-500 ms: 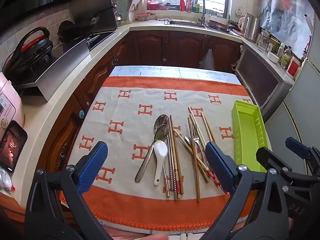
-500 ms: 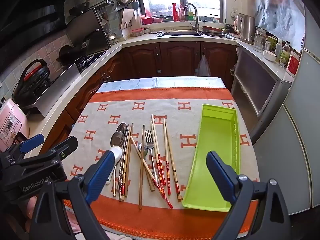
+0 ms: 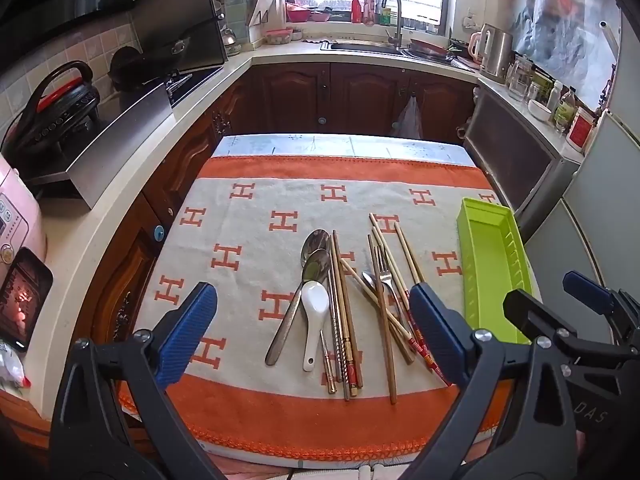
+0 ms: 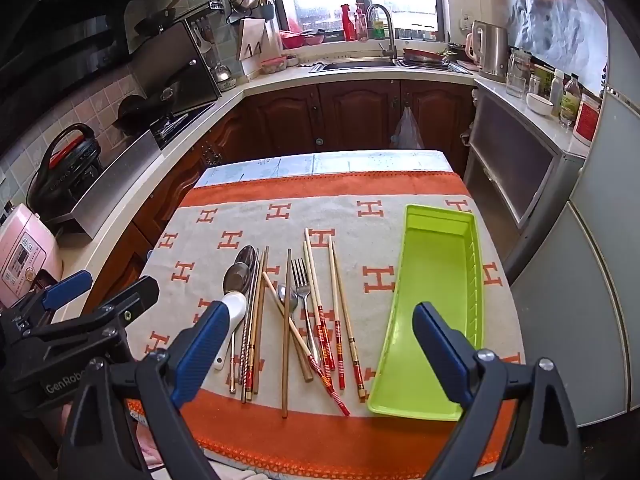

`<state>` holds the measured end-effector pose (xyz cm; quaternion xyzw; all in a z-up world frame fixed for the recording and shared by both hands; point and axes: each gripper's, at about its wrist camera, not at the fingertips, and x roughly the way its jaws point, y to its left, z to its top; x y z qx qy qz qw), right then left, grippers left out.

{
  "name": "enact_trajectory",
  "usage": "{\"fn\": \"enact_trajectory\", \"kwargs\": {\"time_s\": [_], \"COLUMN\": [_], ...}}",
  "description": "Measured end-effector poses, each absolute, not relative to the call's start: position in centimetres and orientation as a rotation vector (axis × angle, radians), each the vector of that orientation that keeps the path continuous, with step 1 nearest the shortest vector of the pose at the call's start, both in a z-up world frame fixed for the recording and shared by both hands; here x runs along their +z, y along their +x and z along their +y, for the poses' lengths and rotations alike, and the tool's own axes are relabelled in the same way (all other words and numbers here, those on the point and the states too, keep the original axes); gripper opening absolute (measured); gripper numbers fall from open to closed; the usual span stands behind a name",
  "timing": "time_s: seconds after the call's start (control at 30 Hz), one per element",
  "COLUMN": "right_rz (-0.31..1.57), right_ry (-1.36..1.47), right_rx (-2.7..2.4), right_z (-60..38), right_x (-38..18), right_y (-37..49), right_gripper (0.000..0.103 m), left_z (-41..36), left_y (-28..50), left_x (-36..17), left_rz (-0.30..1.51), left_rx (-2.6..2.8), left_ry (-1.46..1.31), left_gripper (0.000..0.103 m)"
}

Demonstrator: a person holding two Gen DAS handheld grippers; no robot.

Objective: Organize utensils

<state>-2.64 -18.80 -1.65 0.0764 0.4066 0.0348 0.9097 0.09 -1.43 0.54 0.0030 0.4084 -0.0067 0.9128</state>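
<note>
A loose pile of utensils lies on an orange-and-cream cloth: metal spoons, a white ceramic spoon, a fork and several wooden chopsticks. An empty lime-green tray lies to their right, also seen at the right of the left wrist view as the tray. My left gripper hovers open above the pile's near end. My right gripper is open too, above the chopsticks and the tray's near end. Nothing is between either pair of fingers.
The table stands in a kitchen with wooden cabinets behind. A counter on the left carries a stove guard and a pink appliance. A steel cabinet and a fridge stand close on the right.
</note>
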Motion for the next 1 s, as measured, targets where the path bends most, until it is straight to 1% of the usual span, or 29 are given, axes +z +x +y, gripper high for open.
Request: {"fn": "enact_trajectory", "kwargs": {"time_s": [0.43, 0.63, 1.0], "right_rz": [0.840, 0.843, 0.849], "right_ry": [0.167, 0.168, 0.167], "right_rx": [0.072, 0.072, 0.070], "right_z": [-19.0, -18.9, -18.9], "right_x": [-2.3, -2.4, -2.8], "right_y": [-2.5, -2.5, -2.5], "right_gripper": [0.093, 0.093, 0.093], "left_z": [-0.7, -0.9, -1.0], "left_y": [-0.3, -0.4, -0.5], "left_x": [-0.1, -0.2, -0.6], "left_rz": [0.845, 0.844, 0.853], "left_rx": [-0.015, -0.018, -0.013], "left_ry": [0.025, 0.027, 0.033], "left_gripper": [0.095, 0.092, 0.092]}}
